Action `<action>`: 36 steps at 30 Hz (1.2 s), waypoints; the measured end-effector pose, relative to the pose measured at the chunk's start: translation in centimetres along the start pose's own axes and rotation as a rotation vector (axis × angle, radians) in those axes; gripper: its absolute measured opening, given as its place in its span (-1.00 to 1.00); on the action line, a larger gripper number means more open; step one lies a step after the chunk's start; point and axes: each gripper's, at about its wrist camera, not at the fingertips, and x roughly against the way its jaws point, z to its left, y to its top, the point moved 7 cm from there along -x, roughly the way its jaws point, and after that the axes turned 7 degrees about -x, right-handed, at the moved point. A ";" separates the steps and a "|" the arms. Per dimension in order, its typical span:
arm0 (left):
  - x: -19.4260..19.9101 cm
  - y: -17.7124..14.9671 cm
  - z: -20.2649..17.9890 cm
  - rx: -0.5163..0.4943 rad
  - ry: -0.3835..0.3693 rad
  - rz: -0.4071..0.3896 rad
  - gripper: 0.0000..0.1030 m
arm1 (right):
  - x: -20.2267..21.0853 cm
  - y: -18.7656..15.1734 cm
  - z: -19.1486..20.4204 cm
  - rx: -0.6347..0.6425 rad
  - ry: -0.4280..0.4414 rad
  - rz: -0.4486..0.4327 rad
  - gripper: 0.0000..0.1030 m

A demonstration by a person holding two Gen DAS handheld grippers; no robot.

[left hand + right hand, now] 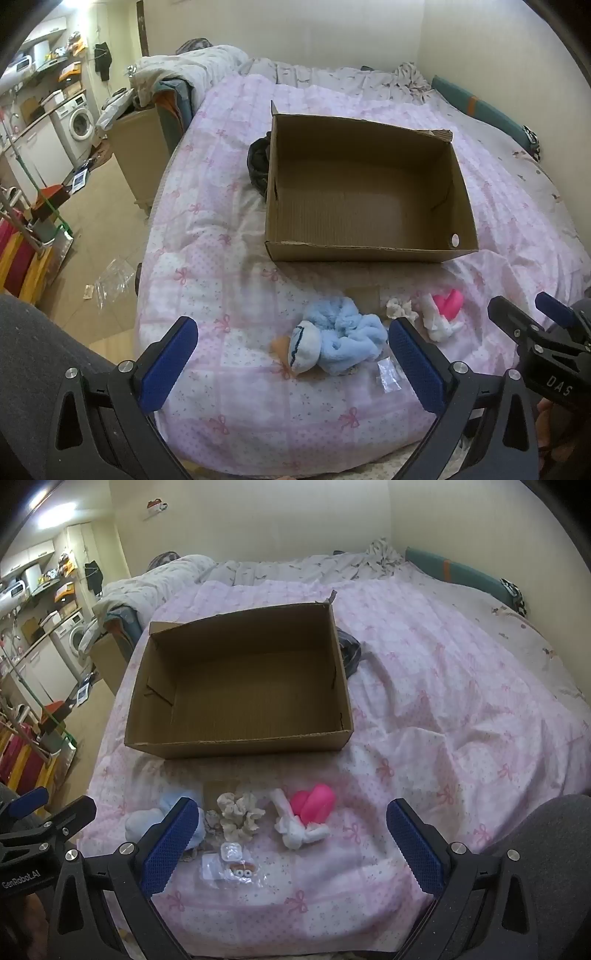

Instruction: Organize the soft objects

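An empty cardboard box (458,192) (236,744) stands open on the pink bedspread. In front of it lie soft things: a light blue fluffy cloth (347,338) (147,821) with a white-blue sock (304,349), a cream scrunchie (238,818) (400,308), a white cloth (299,830) (439,325) and a pink soft object (314,801) (448,301). My left gripper (291,363) is open and empty above the blue cloth. My right gripper (291,843) is open and empty just short of the scrunchie and white cloth.
A dark garment (258,162) (351,651) lies behind the box. Small clear plastic packets (229,867) (388,376) lie near the bed's front edge. The bed's left edge drops to a cluttered floor with a brown cabinet (136,147).
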 end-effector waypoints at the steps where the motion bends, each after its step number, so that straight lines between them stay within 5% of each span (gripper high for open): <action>1: 0.0 0.0 0.0 0.000 0.000 -0.001 1.00 | 0.0 0.0 0.0 0.002 -0.004 0.004 1.00; 36: -0.5 -0.5 0.3 0.008 0.009 0.020 1.00 | -0.1 0.0 -0.2 0.001 -0.010 0.008 1.00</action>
